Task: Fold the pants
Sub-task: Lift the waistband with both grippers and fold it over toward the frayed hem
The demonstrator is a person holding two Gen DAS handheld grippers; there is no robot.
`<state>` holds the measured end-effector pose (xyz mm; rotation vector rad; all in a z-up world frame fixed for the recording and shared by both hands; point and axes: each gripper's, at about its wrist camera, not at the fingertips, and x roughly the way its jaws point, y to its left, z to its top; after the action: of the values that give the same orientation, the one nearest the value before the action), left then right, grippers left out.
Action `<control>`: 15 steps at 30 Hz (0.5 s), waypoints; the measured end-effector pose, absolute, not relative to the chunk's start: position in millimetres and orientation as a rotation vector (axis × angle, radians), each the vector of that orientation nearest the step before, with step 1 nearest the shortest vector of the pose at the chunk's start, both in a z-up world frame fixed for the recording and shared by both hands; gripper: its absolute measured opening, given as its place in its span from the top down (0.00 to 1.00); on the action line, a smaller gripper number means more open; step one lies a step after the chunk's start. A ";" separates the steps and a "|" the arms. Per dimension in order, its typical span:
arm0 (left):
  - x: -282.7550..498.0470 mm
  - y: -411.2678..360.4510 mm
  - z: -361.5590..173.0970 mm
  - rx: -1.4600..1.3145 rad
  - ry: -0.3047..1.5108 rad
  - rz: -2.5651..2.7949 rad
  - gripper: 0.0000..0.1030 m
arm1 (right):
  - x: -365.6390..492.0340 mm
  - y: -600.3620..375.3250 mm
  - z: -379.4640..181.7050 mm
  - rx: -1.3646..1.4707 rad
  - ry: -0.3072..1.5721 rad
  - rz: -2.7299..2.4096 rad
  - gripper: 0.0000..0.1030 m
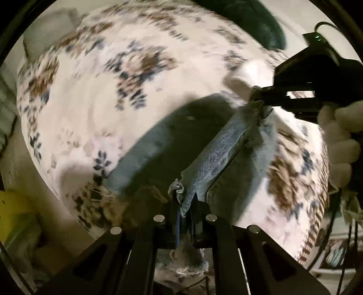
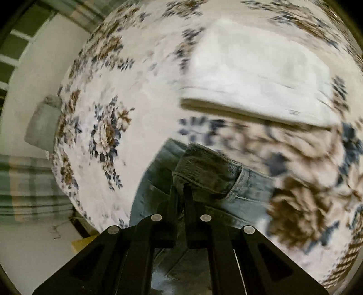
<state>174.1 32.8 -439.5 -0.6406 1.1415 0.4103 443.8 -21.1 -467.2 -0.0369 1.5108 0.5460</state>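
A pair of blue denim pants [image 1: 158, 149] lies on a floral bedspread [image 1: 90, 102]. My left gripper [image 1: 185, 204] is shut on a frayed leg hem and holds it above the bed. My right gripper [image 1: 258, 95] shows in the left wrist view, shut on another part of the denim edge, so a strip of denim stretches between the two. In the right wrist view my right gripper [image 2: 181, 186] pinches a folded denim hem [image 2: 208, 170], with more of the pants [image 2: 154, 181] below it.
A folded white garment [image 2: 256, 86] lies on the bed beyond the pants. A dark green item [image 1: 256, 20] sits at the far edge of the bed. A grey pillow [image 2: 43, 127] and a plaid cloth [image 2: 27, 186] lie left of the bed. A yellow object [image 1: 13, 211] sits beside the bed.
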 end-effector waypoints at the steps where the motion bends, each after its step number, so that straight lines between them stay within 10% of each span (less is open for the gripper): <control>1: 172.6 43.0 -450.5 -0.658 1.146 0.418 0.95 | 442.0 -2.7 -474.8 -0.070 1.513 0.548 0.95; 11: 166.2 98.9 -519.6 -0.779 1.197 0.479 0.92 | 431.6 82.4 -543.1 -0.278 1.543 0.484 0.94; 15: 155.3 110.7 -516.2 -0.853 1.159 0.526 0.80 | 433.2 85.7 -545.2 -0.230 1.587 0.549 0.72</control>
<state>155.3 110.8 -516.2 -0.8532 1.1588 0.5265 433.2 85.7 -545.2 -0.2298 1.5868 0.5487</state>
